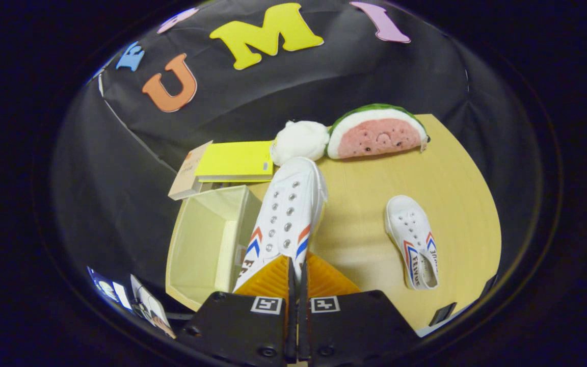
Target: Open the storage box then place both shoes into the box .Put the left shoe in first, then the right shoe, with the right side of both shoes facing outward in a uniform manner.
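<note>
- Gripper [297, 265]: fingers closed on the heel of 1 white shoe [286, 214], held above the table [456, 168] beside the open box [207, 239].
- Second shoe [413, 239]: flat on the table, well right of the fingers.
- Beyond: yellow lid [235, 160], watermelon plush [375, 132].

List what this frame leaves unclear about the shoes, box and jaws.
- Held shoe: heel hidden between the gripper jaws.
- Storage box: near corner hidden behind the gripper; floor partly behind the held shoe.
- Second shoe: side lettering too small.
- Yellow lid: right end behind the white plush.
</note>
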